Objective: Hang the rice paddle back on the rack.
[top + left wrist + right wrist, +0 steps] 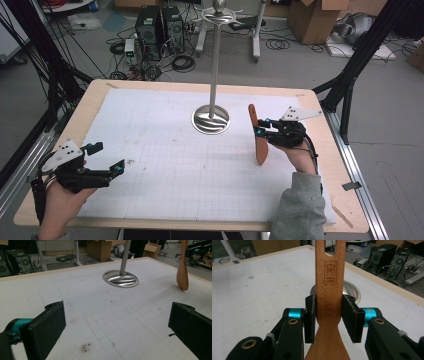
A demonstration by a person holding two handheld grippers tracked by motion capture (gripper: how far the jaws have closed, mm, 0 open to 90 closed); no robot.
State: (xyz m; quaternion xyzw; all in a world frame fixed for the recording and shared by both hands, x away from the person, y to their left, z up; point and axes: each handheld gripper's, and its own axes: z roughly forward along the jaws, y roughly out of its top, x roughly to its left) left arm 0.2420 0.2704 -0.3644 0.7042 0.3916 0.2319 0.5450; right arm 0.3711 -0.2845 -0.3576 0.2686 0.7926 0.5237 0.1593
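Note:
A wooden spatula [257, 136] stands nearly upright over the right half of the white mat, held by its handle in my right gripper [260, 127], which is shut on it. In the right gripper view both black pads clamp the spatula handle [329, 290], which has a slot at its top end and a stamped mark. The spatula blade [182, 275] hangs just above the mat. A metal stand [214, 60] with a round base [211, 119] and hooks at its top rises left of the spatula. My left gripper [107, 157] rests open at the mat's near left, nothing between its fingers.
The white gridded mat [165, 165] covers most of the wooden table [90, 100]. Computer towers [159, 25], cables and cardboard boxes [312, 17] lie on the floor beyond the far edge. Black frame struts [360, 55] stand at both sides.

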